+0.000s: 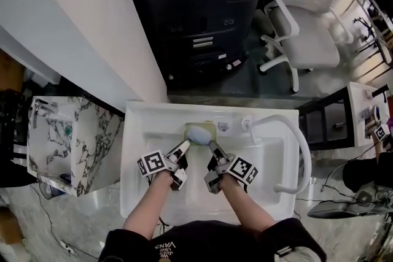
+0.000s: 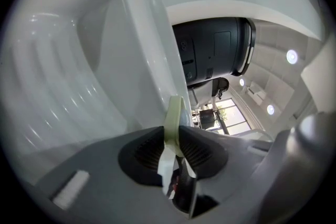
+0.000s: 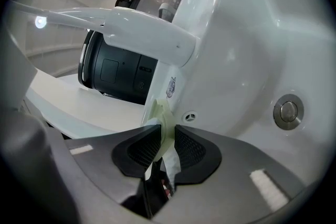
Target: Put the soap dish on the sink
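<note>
Currently I count two grippers, one dish, one soap, two sinks, one faucet and one chair.

My left gripper and right gripper are both clenched on the single pale green dish. Each one pinches a thin side edge of it. In the left gripper view the rim stands between the ribbed pads, which press on it. In the right gripper view the opposite rim is pinched the same way. From the head view, the left gripper has the dish at its 8 o'clock side and the right at its 4 o'clock side.

The dish holds one bluish-grey soap, which fills most of it.

The dish is over the back ledge of the white sink, at 12 o'clock of the basin. I cannot tell whether it is touching the ledge. The basin has nothing in it but its one drain and a small overflow hole.

The one white faucet arches along the sink's 3 o'clock side, just beside my right gripper but not touching it. A second, marble sink stands at 9 o'clock, well apart from the dish. Beyond, a black cabinet rises at 12 o'clock and a white chair sits at 1 o'clock.
</note>
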A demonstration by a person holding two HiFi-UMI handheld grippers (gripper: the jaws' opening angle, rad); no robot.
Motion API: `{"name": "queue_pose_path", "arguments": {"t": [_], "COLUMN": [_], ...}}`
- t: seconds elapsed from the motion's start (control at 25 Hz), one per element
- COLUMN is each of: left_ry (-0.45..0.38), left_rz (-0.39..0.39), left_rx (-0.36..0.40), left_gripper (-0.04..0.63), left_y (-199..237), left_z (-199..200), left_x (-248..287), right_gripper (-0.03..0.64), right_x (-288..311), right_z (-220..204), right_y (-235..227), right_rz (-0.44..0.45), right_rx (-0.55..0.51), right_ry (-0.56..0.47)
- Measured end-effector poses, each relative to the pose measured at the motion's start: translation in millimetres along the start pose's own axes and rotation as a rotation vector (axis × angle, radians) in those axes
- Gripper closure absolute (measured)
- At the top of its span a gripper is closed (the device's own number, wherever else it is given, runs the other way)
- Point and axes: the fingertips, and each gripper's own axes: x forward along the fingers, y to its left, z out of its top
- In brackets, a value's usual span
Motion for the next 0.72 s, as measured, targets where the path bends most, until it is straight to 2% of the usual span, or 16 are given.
{"name": "queue_pose_path", "arguments": {"t": [0.4, 0.72], "left_ry": [-0.065, -0.079], "left_rz": [-0.009, -0.024], "left_rx": [-0.038, -0.054], "left_gripper": [0.460, 0.459], "left_y": [0, -2], "left_z": [14, 16], "left_x": [6, 6], "right_gripper": [0.545, 0.543], "right_x": [8, 12], "right_z": [4, 11], "right_y": [3, 6], "right_rz": [-0.008, 0.015], "right_rx": [0.029, 0.086], "right_ry": [-0.029, -0.064]}}
